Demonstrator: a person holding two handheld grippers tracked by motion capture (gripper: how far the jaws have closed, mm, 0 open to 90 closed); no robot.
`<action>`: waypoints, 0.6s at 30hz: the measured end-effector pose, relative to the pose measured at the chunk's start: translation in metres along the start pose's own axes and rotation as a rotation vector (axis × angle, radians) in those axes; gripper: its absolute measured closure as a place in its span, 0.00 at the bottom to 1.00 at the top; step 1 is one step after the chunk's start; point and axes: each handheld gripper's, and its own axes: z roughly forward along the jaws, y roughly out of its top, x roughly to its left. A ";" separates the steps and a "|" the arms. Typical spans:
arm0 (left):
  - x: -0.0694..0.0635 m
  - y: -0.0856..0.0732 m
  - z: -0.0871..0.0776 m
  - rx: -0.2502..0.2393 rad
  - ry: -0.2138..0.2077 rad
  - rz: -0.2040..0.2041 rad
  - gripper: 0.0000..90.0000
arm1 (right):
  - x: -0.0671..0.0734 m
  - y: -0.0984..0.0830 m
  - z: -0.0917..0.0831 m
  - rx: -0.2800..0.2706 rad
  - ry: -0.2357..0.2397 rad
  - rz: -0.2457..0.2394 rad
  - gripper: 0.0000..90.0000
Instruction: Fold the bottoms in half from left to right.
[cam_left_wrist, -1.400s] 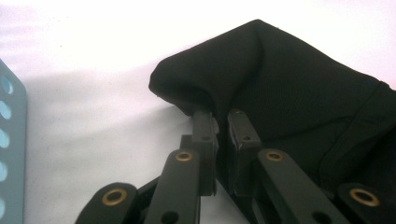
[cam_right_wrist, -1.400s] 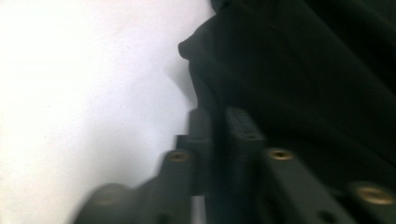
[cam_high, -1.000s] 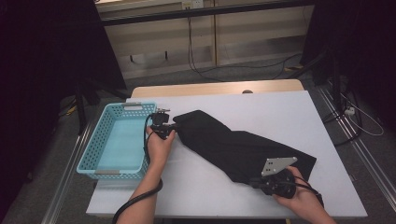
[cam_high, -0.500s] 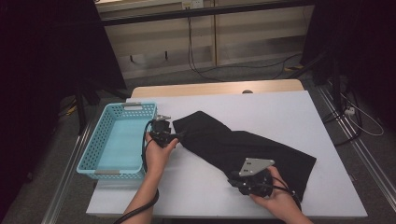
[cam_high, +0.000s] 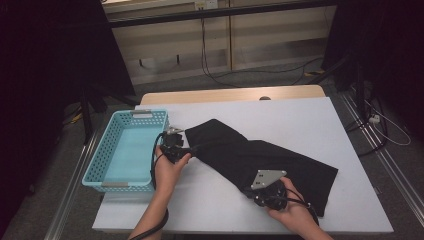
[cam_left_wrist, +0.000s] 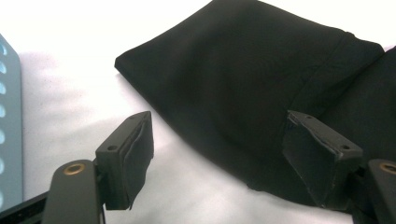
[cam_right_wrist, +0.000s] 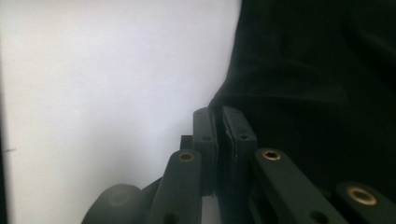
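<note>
Right hand-held gripper (cam_high: 256, 192): you hold it nearest you, at the near edge of the black garment; its jaws have just been closing and now stand pressed together. In the right gripper view the tips (cam_right_wrist: 224, 122) meet just at the cloth's edge; whether a fold is pinched between them cannot be told.
Left hand-held gripper (cam_high: 186, 148): your left hand (cam_high: 169, 165) holds it farther out, at the garment's far end; its jaws stand wide with the pads clear of the cloth. In the left gripper view (cam_left_wrist: 219, 140) one pad sits over bare bench and the other over the cloth.
Black garment (cam_high: 260, 160): folded into a long strip lying flat on the bench, it runs from just ahead of your left hand-held gripper down to your right hand-held gripper and beyond it. In the left gripper view (cam_left_wrist: 243, 79) its folded corner lies just ahead of the open jaws.
Bench (cam_high: 300, 120): its white top stretches away beyond both hand-held grippers.
Basket (cam_high: 107, 150): a light-blue plastic mesh basket stands just beside your left hand-held gripper, on the side away from the garment.
</note>
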 end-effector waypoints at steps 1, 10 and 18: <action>0.000 0.000 0.000 -0.001 0.001 0.002 0.28 | 0.003 0.000 -0.001 -0.003 0.016 0.001 0.95; -0.003 0.000 0.003 0.004 0.000 0.013 0.28 | 0.016 -0.003 -0.002 -0.001 0.117 0.004 0.91; -0.002 0.001 0.001 -0.002 -0.005 0.013 0.26 | 0.010 -0.003 -0.011 -0.045 0.118 0.038 0.72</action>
